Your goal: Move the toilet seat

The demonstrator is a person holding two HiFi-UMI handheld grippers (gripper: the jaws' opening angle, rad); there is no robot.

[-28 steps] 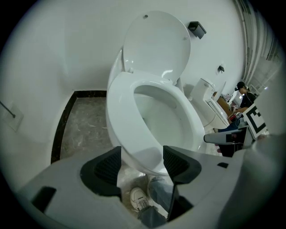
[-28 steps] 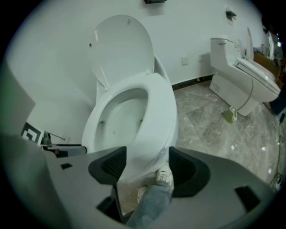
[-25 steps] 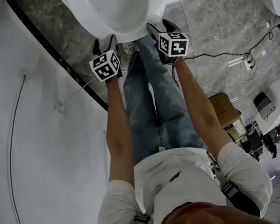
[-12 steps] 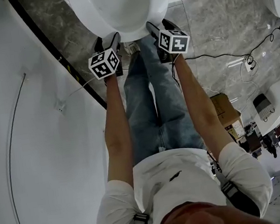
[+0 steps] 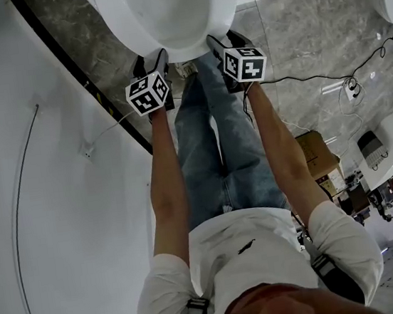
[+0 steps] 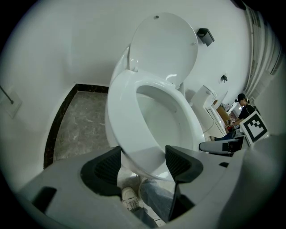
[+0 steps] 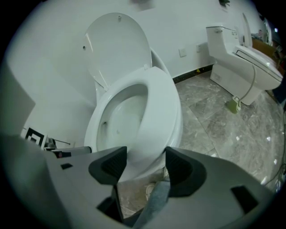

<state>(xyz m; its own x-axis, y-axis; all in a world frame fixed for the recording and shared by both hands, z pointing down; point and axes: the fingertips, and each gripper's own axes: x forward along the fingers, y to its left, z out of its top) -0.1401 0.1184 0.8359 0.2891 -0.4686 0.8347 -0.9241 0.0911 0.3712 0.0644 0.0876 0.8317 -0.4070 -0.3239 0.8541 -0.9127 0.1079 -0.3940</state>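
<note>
Our left gripper [image 6: 143, 163] has its jaws spread wide; they have just been opening. The front edge of the toilet seat [image 6: 120, 107] sits between the two ribbed pads. The white rim fills the gap from pad to pad, yet we cannot tell whether either pad touches it.

Our right gripper [image 7: 145, 163] stands much the same, with its jaws well apart and the front of the seat showing between them. Here too the pads flank the rim, and we see no clear press on it.

The seat itself lies down over the bowl [image 7: 120, 120], and the lid [image 6: 163, 44] stands upright behind it against the white wall.

From the head view, both grippers sit at the front of the toilet, one on each side of its nose. Their marker cubes face up towards us, and the jeans [image 5: 208, 137] run down between the arms.

Much is cut off. The head view's top edge crops the toilet, so only its front curve shows there, and the fingertips slip partly under that curve. A shoe [image 6: 129, 197] peeps between the left jaws, half covered by the gripper body. A second toilet [image 7: 241, 53] stands well apart across the marble floor [image 7: 223, 129] — its far end runs out of view.
</note>
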